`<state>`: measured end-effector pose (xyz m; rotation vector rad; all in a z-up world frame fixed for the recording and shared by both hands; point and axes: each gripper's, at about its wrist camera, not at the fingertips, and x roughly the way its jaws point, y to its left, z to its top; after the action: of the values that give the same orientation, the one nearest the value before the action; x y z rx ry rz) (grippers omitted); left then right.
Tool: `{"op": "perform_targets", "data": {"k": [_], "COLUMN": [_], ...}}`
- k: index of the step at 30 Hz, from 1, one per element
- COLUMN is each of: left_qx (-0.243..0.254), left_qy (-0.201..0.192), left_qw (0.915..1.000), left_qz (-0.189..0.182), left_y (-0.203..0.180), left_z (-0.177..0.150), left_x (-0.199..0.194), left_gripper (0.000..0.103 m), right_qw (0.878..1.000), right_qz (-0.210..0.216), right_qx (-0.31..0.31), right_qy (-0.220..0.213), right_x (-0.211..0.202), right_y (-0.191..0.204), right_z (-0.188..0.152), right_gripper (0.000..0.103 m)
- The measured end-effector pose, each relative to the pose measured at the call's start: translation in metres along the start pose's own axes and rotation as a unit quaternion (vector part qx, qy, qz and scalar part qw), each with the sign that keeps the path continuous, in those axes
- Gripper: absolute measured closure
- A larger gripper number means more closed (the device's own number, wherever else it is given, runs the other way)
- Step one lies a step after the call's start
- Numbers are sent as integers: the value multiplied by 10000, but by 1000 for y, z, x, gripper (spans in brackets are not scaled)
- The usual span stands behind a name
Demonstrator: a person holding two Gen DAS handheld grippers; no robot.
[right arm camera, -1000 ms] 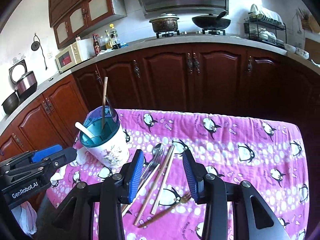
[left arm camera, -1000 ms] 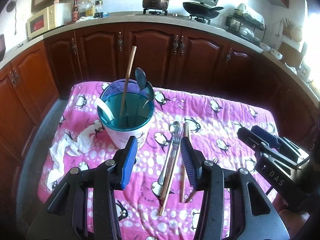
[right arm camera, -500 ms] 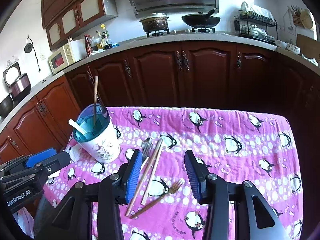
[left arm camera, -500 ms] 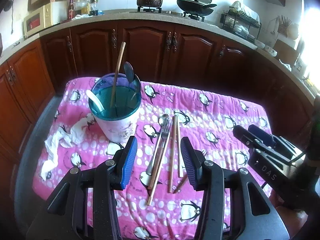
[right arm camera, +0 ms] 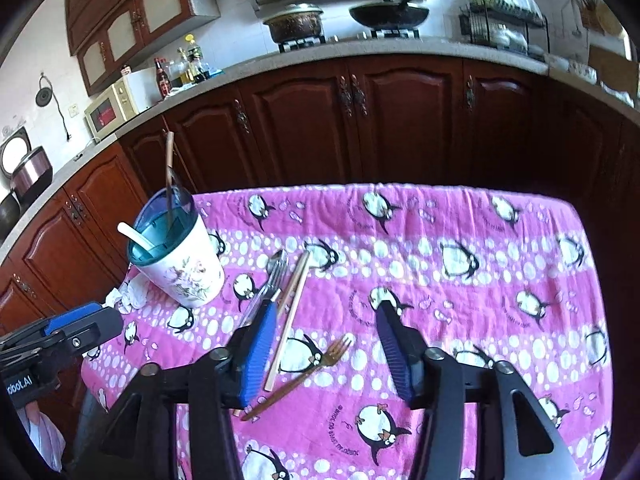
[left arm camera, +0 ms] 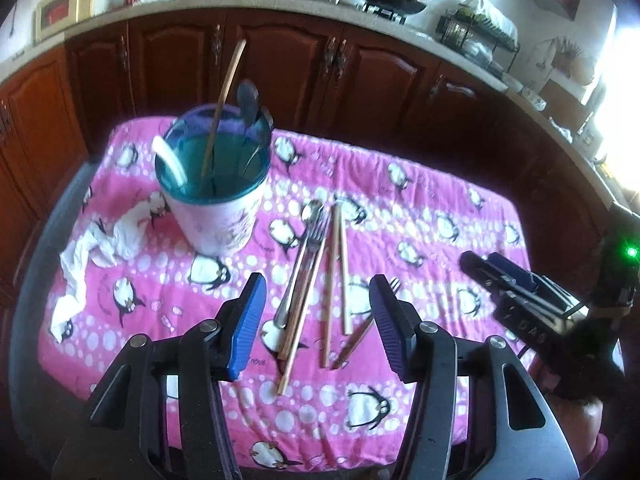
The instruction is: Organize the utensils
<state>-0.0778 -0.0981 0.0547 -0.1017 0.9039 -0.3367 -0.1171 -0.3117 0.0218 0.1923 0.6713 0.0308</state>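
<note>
A white floral cup with a teal rim (left arm camera: 216,184) stands at the left on the pink penguin cloth (left arm camera: 440,216); it holds a chopstick, a dark spoon and a white spoon. It also shows in the right wrist view (right arm camera: 180,260). Loose utensils lie beside it: a steel spoon and fork (left arm camera: 304,256), several wooden chopsticks (left arm camera: 334,264) and a brown fork (right arm camera: 304,372). My left gripper (left arm camera: 318,300) is open and empty, above the near ends of the utensils. My right gripper (right arm camera: 326,320) is open and empty, over the brown fork.
A crumpled white tissue (left arm camera: 100,248) lies left of the cup. Dark wooden cabinets (right arm camera: 360,120) and a counter with a microwave (right arm camera: 116,108), pots and a dish rack stand behind the table. The cloth's edges drop off on all sides.
Both grippers have pulled back and risen from the table, so more of the cloth shows. Their jaws have opened wider. The utensils and cup have not moved.
</note>
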Motion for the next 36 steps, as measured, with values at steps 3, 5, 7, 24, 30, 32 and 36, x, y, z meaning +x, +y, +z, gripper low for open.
{"op": "perform_targets", "data": {"k": [3, 5, 7, 24, 30, 32, 36], "left_qx": [-102, -100, -71, 590, 721, 730, 670], "left_qy": [184, 286, 333, 969, 1263, 1315, 1367], "left_qw": [9998, 9995, 9994, 9935, 9891, 9883, 9882], "left_qz": [-5, 8, 37, 12, 223, 268, 167], "left_y": [9, 12, 14, 0, -5, -5, -7], "left_z": [-3, -5, -7, 0, 2, 3, 6], "left_x": [15, 26, 35, 135, 166, 173, 179], "left_gripper": [46, 46, 46, 81, 83, 83, 91], "right_qw": [9995, 9985, 9972, 9902, 9876, 9872, 9867], "right_qz": [145, 310, 434, 948, 1097, 1113, 1141], "right_qx": [145, 296, 409, 320, 499, 494, 495], "right_qy": [237, 347, 458, 978, 1008, 1025, 1047], "right_x": [17, 28, 40, 114, 121, 122, 124], "right_y": [-13, -20, -25, -24, -29, -30, -30], "right_z": [-6, -9, -11, 5, 8, 8, 7], "right_gripper": [52, 52, 52, 63, 63, 63, 63]}}
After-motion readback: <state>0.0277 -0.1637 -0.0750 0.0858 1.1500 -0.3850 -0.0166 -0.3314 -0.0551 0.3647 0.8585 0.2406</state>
